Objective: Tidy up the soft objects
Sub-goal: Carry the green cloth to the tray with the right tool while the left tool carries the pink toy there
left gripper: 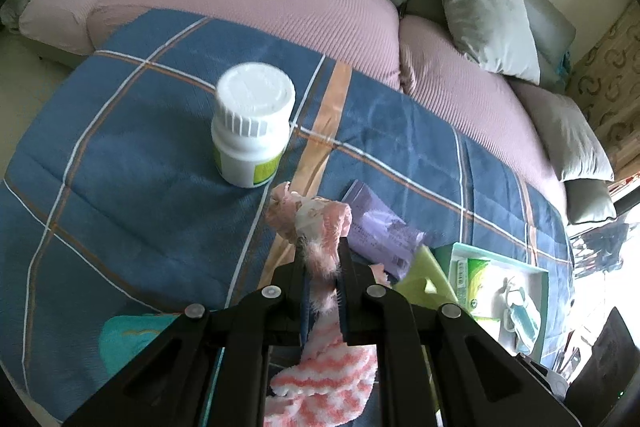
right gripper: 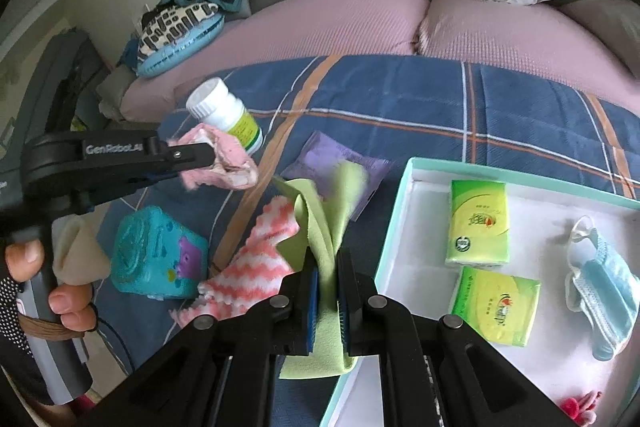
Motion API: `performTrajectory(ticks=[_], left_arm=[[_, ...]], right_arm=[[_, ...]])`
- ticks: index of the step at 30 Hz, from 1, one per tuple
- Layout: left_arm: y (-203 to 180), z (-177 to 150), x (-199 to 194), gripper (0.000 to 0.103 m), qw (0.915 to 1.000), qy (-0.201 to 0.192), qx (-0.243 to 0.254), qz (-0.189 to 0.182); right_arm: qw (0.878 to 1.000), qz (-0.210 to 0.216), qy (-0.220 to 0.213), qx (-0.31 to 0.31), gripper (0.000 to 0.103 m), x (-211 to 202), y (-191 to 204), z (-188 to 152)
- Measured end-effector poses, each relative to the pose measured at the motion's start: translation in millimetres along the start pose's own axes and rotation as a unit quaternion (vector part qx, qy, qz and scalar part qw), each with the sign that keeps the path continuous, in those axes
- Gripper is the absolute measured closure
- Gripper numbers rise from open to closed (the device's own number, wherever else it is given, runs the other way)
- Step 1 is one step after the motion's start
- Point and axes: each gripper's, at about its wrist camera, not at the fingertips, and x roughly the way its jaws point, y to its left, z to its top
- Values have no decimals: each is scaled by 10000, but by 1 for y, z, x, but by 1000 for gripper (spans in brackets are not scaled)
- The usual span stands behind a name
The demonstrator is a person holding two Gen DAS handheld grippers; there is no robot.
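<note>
On the blue plaid blanket (right gripper: 400,99) spread in front of the sofa, the sorting looks partly done: the white tray (right gripper: 404,195) at the right already holds two green tissue packs (right gripper: 478,223) and a blue face mask (right gripper: 604,287), with something red just showing at its near edge. Both tongs are clenched on cloth. The left gripper (left gripper: 322,247) grips a fluffy pink-and-white sock (left gripper: 320,223), lifted clear of the blanket, its striped end hanging down between the arms. The right gripper (right gripper: 328,267) pinches a green cloth (right gripper: 320,223) close beside the tray's left rim, so that piece seems nearest to going in. Still out on the blanket are a purple packet (right gripper: 340,163) and a teal pouch (right gripper: 160,259), and a white pill bottle (left gripper: 252,123) stands upright near the sock, probably not a soft item. By my reading, roughly half remains
</note>
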Motion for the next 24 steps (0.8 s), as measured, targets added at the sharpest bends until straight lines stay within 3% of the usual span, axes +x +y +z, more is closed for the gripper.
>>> performTrajectory(ticks=[16, 24], left_arm=[[-19, -3, -76, 91, 9948, -972, 216, -205], [-30, -9, -98, 91, 9913, -1230, 372, -274]], right_arm=[[9958, -20, -904, 150, 94, -60, -9, 9], [9916, -177, -1241, 311, 94, -88, -24, 9]])
